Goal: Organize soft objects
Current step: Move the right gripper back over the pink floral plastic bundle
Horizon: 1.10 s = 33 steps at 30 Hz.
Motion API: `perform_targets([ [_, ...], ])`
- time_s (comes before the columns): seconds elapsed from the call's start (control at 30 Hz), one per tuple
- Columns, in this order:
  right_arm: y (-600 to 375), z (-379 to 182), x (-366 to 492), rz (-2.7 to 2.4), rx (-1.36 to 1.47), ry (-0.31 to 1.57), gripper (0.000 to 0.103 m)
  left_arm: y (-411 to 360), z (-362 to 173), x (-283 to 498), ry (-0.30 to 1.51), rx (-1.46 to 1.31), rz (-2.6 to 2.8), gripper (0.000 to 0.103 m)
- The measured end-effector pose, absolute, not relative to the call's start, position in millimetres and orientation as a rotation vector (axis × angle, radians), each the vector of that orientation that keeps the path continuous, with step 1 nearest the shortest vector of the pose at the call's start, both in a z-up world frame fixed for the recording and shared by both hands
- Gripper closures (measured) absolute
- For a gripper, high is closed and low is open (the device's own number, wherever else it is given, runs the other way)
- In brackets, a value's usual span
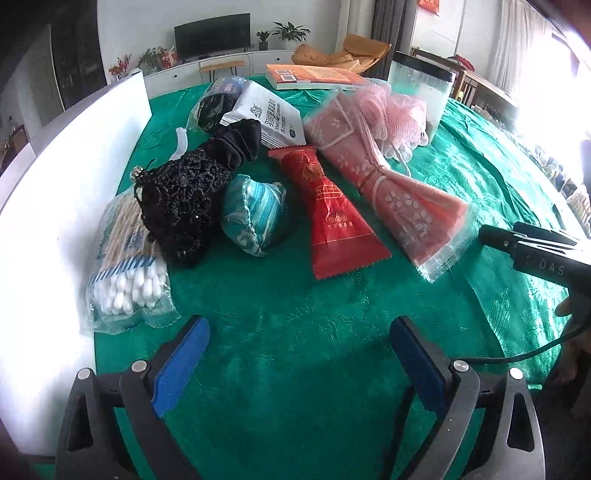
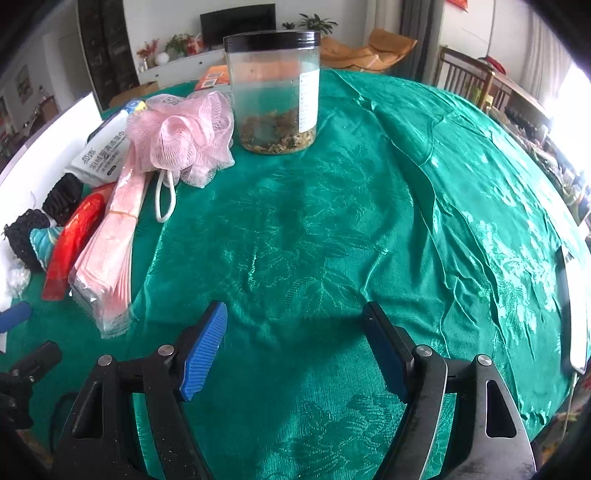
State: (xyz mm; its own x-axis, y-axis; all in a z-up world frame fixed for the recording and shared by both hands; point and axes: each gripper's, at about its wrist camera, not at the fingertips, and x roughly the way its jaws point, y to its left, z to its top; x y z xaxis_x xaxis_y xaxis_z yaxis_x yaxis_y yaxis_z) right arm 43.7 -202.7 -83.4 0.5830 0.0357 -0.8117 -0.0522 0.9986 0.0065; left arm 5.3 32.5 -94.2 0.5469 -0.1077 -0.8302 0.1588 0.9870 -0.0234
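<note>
Both claws are hanging wide and empty, the left gripper point(image 1: 295, 360) facing the cotton swabs point(image 1: 127, 264) at ten o'clock, maybe the next soft pick, the right gripper point(image 2: 295, 349) with the pink masks point(image 2: 114, 254) at nine o'clock, so going slowly helps.

A dark television point(image 1: 211, 32) stands on a white cabinet point(image 1: 221, 66) with potted plants point(image 1: 290, 31), daylight at right.

Swab pack point(image 1: 125, 258) leftmost; pouch point(image 1: 177, 206) beside it; jar point(image 2: 273, 92) behind mesh sponge point(image 2: 184, 136).
</note>
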Motion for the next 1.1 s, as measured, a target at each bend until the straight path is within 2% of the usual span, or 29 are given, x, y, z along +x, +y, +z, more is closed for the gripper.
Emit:
perform_targets([
  [0.43, -205, -89, 39, 0.037, -0.014, 0.944, 0.018, 30, -98, 9, 0.949, 0.062, -0.125, 0.000],
  [0.67, -205, -90, 39, 0.037, -0.013, 0.942, 0.015, 32, -96, 18, 1.002, 0.090, -0.163, 0.000],
  [0.9, -202, -92, 39, 0.039, -0.006, 0.936, 0.010, 36, -98, 16, 0.955, 0.094, -0.184, 0.000],
  [1.1, -201, -92, 39, 0.039, -0.006, 0.935, 0.010, 37, -98, 15, 0.948, 0.090, -0.179, 0.000],
])
